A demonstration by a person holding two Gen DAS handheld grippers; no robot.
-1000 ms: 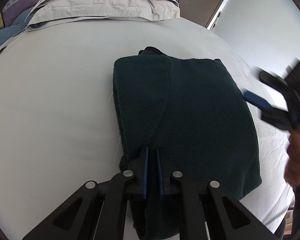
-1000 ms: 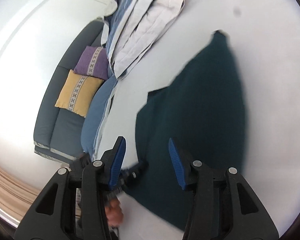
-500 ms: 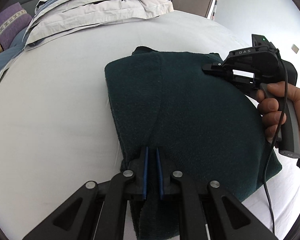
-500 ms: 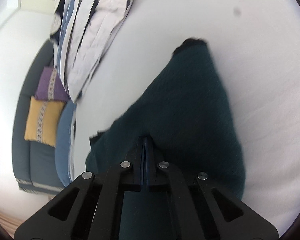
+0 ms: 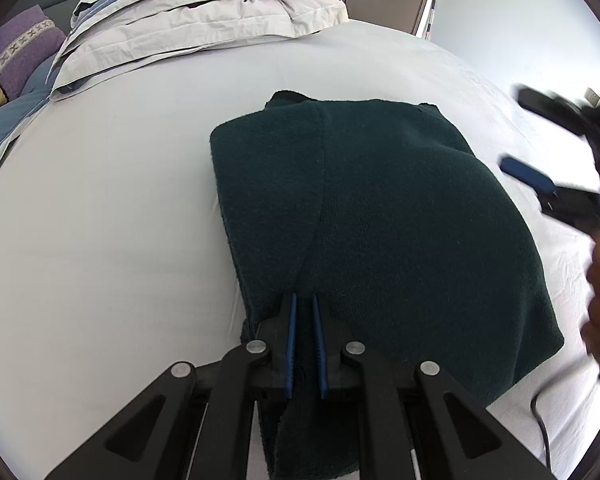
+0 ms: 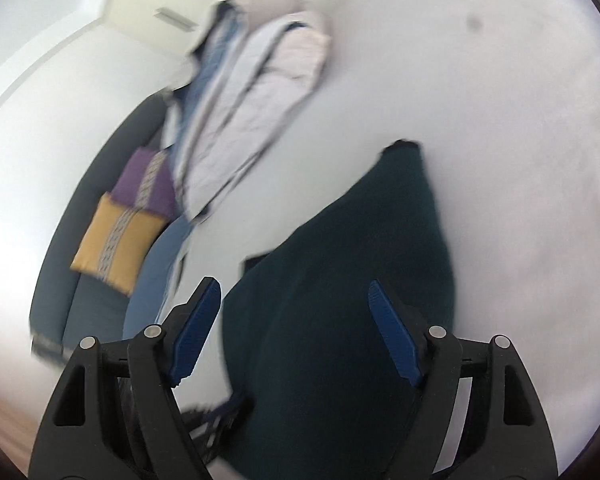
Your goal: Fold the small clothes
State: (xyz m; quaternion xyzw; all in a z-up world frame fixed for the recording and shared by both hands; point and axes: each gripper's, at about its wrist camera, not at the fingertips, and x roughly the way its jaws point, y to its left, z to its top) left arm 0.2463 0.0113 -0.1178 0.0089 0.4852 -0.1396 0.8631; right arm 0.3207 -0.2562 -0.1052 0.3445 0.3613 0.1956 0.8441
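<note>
Right tongs off the cloth, opening

Half a second ago my right tongs (image 6: 294, 312) sat pressed together on the dark green garment (image 5: 380, 220); now they are spreading, pulled back above its right edge, nothing pinched. My left tongs (image 5: 303, 320) pinch its near edge as before. It lies folded on the bed (image 5: 100, 220).

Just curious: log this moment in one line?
left gripper: shut on dark green garment | right gripper: opening, nothing held | bed
</note>
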